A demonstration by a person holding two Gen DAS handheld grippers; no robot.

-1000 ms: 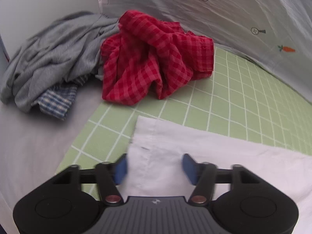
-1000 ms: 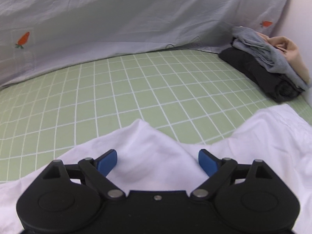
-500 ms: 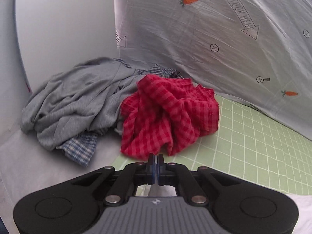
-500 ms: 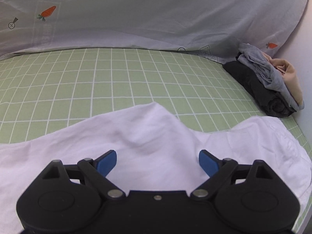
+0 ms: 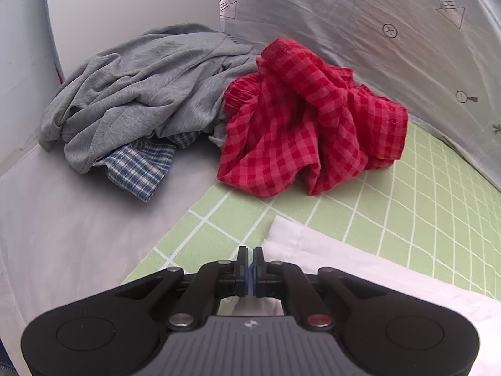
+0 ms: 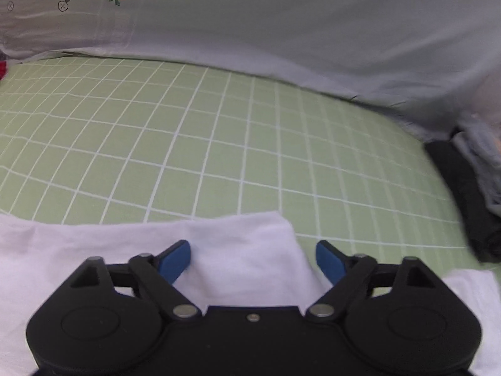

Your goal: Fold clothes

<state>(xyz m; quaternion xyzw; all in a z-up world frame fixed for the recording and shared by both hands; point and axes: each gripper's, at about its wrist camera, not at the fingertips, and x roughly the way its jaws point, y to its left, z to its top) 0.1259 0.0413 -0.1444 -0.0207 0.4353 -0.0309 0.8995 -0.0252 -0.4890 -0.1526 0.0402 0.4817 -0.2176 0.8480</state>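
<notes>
Now your left claw [image 5: 250,271] has pinched shut on the white garment [image 5: 360,269] at the green mat's [image 5: 407,213] corner; your right claw [image 6: 253,258] is closing around a raised fold, pads not yet touching.

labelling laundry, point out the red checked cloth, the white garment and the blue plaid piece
red checked cloth [image 5: 310,131], left wrist view, middle of the heap
white garment [image 6: 244,250], right wrist view, raised fold
blue plaid piece [image 5: 137,169], left wrist view, exposed end

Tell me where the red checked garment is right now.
In the left wrist view, the red checked garment lies crumpled at the far left corner of the green grid mat, right of the grey garment and below the hanging grey sheet.
</notes>
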